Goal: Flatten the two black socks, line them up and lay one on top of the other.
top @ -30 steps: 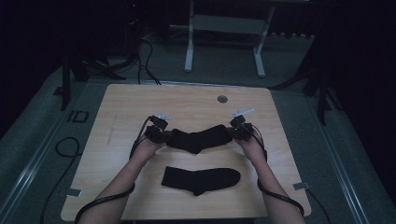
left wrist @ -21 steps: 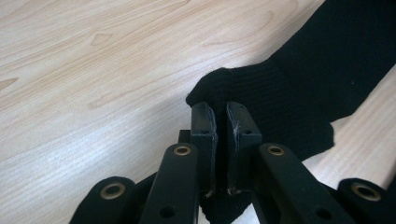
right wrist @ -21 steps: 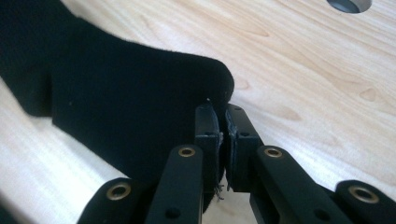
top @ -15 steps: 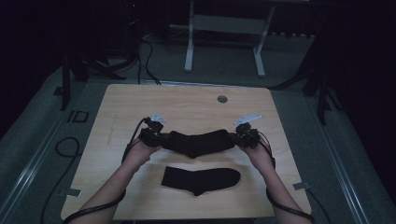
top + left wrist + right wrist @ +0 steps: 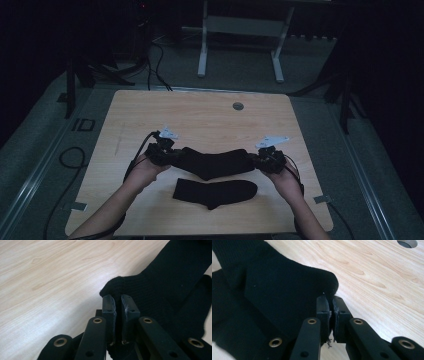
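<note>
From the high view, the left gripper (image 5: 162, 150) and the right gripper (image 5: 270, 157) each clamp one end of a black sock (image 5: 215, 162), which hangs stretched between them with a sag in the middle, over the middle of the table (image 5: 200, 120). A second sock (image 5: 215, 192) lies flat just nearer the front edge, close under the held one. The likely aim, judged from this, is to lay the held sock onto the flat one. If the two hands come down unevenly, it would land skewed or bunched.

In the left gripper view, the jaws are pressed together on a small pinch of the sock's corner (image 5: 117, 290), with only a little fabric between the pads. So thin a bite could slip out if the hands pull further apart, and that end would drop short of its mate. The other sock shows as a dark strip at the right edge (image 5: 200, 310), below the held one.

In the right gripper view, the jaws are likewise closed on the rounded tip of the sock (image 5: 329, 287), again by a narrow fold, with loose threads at the pads. Threads caught there might drag the sock along on release. The flat sock lies beneath at the left (image 5: 227, 315). A round hole in the table (image 5: 407, 243) sits toward the far edge, well clear.
</note>
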### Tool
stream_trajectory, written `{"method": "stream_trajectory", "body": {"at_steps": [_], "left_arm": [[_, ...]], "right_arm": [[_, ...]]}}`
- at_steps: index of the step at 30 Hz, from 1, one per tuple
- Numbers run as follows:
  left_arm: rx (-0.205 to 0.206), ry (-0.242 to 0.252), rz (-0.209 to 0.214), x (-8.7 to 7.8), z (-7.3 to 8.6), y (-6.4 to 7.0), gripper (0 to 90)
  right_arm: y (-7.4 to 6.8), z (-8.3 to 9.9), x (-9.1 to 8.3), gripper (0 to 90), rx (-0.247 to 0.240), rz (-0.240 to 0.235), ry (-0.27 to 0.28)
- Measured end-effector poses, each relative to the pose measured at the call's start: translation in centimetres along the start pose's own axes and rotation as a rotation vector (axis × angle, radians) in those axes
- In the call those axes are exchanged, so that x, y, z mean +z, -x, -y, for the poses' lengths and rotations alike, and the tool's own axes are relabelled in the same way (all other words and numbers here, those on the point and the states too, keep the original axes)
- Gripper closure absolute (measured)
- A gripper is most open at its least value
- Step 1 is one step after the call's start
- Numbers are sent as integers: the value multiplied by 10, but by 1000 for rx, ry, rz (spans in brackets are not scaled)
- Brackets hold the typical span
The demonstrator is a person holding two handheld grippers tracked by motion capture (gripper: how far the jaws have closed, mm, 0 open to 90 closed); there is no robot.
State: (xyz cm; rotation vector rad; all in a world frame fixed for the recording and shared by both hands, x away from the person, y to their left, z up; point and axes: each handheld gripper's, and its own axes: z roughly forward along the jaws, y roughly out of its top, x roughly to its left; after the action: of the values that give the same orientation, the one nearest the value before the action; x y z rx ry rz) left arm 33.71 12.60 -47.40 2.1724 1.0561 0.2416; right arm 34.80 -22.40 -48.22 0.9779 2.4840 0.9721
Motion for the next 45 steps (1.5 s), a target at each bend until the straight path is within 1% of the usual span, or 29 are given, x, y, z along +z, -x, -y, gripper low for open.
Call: {"method": "stream_trajectory", "body": {"at_steps": [1, 2, 3, 4, 5, 7, 10, 12, 14, 16, 18, 19, 20, 22, 24, 25, 26, 28, 30, 32, 33, 35, 38, 39, 40, 41, 43, 44, 45], "left_arm": [[3, -1, 5, -1, 1, 4, 835], [3, -1, 5, -1, 1, 4, 835], [13, -5, 26, -5, 5, 11, 835], [21, -7, 28, -7, 8, 15, 835], [30, -6, 29, -9, 10, 19, 835], [28, 1, 51, -15, 15, 25, 835], [32, -1, 70, -24, 23, 32, 835], [24, -5, 83, -27, 30, 35, 835], [8, -15, 100, -28, 37, 37, 835], [3, -12, 98, -28, 42, 38, 834], [-34, -18, 128, -25, 46, 37, 834], [-39, -25, 127, -22, 48, 37, 834], [-39, -25, 127, -22, 48, 37, 834], [-50, -50, 141, -10, 55, 38, 834], [-57, -62, 142, -3, 59, 37, 834], [-73, -64, 151, 1, 61, 36, 834], [-77, -67, 151, 4, 62, 35, 834], [-86, -70, 153, 10, 65, 34, 833], [-73, -78, 133, 16, 67, 35, 832], [-67, -73, 114, 18, 68, 34, 831], [-68, -83, 121, 20, 68, 34, 831], [-54, -84, 100, 23, 70, 35, 829], [-28, -97, 80, 26, 73, 36, 826], [-17, -104, 71, 26, 74, 36, 820], [-20, -101, 61, 27, 75, 36, 803], [-28, -100, 65, 27, 75, 35, 791], [-23, -100, 46, 26, 76, 34, 743], [-28, -98, 38, 24, 76, 32, 737], [-37, -94, 40, 23, 76, 31, 736]], "right_arm": [[-3, 2, -3, 851, 2, 1, 0], [-3, 2, -3, 851, 2, 1, 0], [-5, 3, -7, 851, -2, -3, 0], [-10, 7, -16, 851, 2, -5, 11], [-12, 9, -20, 851, 2, -8, 15], [-17, 14, -29, 851, -5, -8, 29], [-26, 22, -41, 851, -6, -20, 37], [-33, 28, -45, 851, -16, -30, 20], [-39, 34, -45, 851, -22, -37, 3], [-42, 39, -45, 850, -22, -50, -11], [-41, 44, -41, 850, -12, -48, -19], [-40, 46, -38, 850, -1, -54, -26], [-40, 46, -38, 850, -1, -54, -26], [-39, 49, -33, 851, 13, -56, -40], [-38, 54, -27, 850, 16, -49, -53], [-36, 56, -25, 850, 22, -48, -61], [-35, 58, -22, 850, 33, -44, -66], [-33, 60, -18, 849, 34, -41, -73], [-31, 62, -13, 849, 33, -35, -81], [-30, 64, -8, 848, 41, -41, -88], [-30, 64, -5, 848, 38, -41, -91], [-31, 65, 0, 848, 36, -40, -107], [-31, 68, 8, 845, 30, -39, -124], [-31, 69, 10, 845, 38, -43, -125], [-31, 69, 11, 845, 36, -43, -125], [-31, 70, 11, 845, 39, -43, -125], [-32, 69, 11, 845, 38, -43, -124], [-32, 69, 11, 845, 38, -43, -124], [-32, 69, 11, 845, 38, -41, -126]]}}
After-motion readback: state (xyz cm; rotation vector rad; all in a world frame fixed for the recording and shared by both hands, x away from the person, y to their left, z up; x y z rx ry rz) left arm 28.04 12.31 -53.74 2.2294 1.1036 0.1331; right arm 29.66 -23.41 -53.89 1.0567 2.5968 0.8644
